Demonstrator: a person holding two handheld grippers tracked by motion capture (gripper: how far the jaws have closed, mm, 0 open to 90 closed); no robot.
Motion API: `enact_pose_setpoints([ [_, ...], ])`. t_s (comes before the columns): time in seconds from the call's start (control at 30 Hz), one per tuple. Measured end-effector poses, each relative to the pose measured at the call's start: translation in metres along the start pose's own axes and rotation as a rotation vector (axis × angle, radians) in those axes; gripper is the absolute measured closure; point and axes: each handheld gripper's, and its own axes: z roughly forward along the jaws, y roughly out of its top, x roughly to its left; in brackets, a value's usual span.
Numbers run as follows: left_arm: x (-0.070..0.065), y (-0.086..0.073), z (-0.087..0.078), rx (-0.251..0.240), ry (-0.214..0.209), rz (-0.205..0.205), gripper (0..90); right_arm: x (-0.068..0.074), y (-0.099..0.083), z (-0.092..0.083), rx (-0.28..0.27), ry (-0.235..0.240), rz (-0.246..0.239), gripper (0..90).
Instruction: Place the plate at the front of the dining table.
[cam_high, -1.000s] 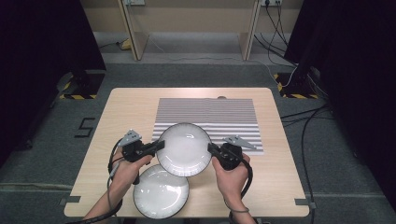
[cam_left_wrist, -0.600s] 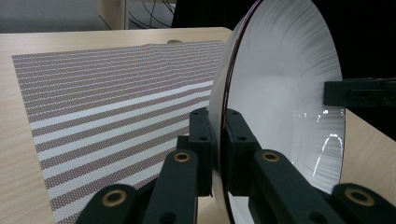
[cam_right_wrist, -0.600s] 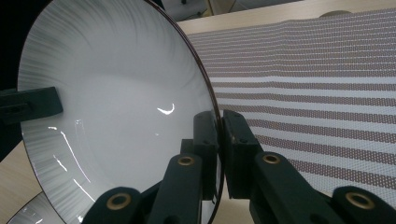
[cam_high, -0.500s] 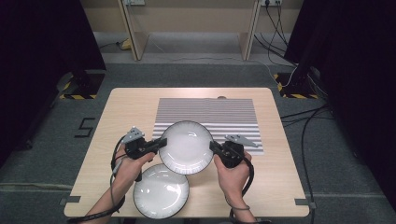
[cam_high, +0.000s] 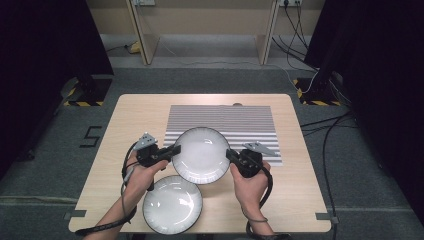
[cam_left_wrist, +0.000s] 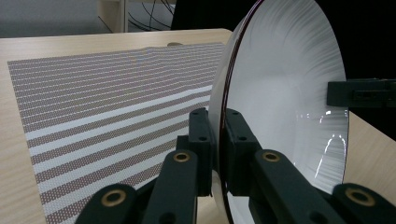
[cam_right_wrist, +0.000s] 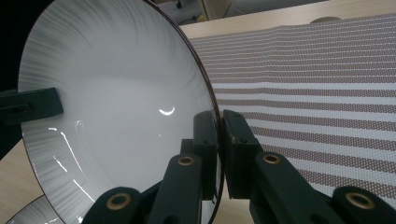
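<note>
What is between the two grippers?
The high view shows a white plate between the left gripper and the right gripper. Each gripper's fingers pinch its rim, on opposite sides, above the striped placemat.

Counter: pale wood top, rectangular, rounded corners, standing on grey carpeted floor. Landmark: striped mat, grey-and-white bands, lying flat on the counter's far half, a little right of centre. Small round mark in the wood at the mat's far edge. Second plate, white with a dark rim, rests on the bare wood nearer than the mat and left of its middle, close to the counter's near edge.
</note>
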Motion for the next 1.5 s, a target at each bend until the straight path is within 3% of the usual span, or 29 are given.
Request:
enact_pose_setpoints([
  [1.5, 0.007, 0.013, 0.027, -0.017, 0.004, -0.003, 82.6, -0.012, 0.015, 0.011, -0.017, -0.048, -0.024, 85.4],
])
